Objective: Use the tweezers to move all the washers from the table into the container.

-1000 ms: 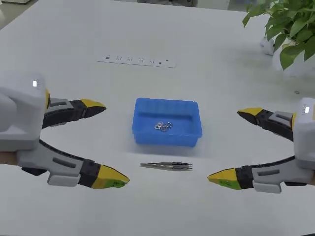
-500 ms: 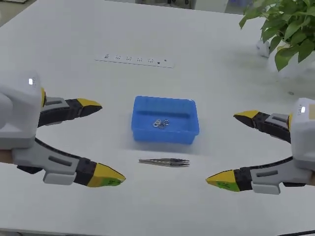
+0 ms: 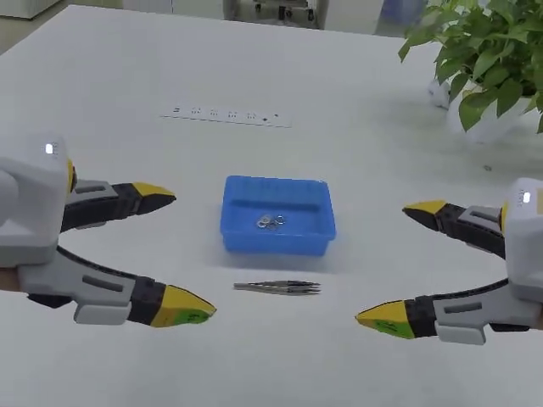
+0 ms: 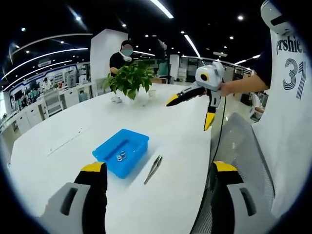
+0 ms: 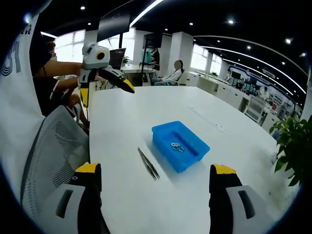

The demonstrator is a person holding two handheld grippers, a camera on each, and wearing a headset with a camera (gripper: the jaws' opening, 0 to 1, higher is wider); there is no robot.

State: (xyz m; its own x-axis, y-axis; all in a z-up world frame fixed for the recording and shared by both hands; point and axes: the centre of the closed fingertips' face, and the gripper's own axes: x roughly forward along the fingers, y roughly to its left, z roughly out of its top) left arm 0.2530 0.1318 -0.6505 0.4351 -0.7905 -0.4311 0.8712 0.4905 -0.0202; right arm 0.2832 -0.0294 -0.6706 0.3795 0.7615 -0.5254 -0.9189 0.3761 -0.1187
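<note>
A blue container [image 3: 277, 216] sits mid-table with several metal washers [image 3: 270, 222] inside; it also appears in the left gripper view [image 4: 122, 152] and the right gripper view [image 5: 180, 146]. Metal tweezers [image 3: 278, 287] lie flat on the table just in front of it, also seen as tweezers [image 4: 153, 168] and tweezers [image 5: 147, 164]. My left gripper [image 3: 174, 254] hovers open to the left of the tweezers, holding nothing. My right gripper [image 3: 397, 264] hovers open to their right, also holding nothing. I see no loose washers on the table.
A white power strip [image 3: 225, 116] lies flat behind the container. A potted green plant [image 3: 479, 59] stands at the far right corner. A mesh chair [image 5: 53, 146] is at the table's near edge. People sit and stand in the background.
The head camera has shifted, so the container and tweezers sit slightly left and lower in the picture. Both grippers stay open in much the same pose on either side.
</note>
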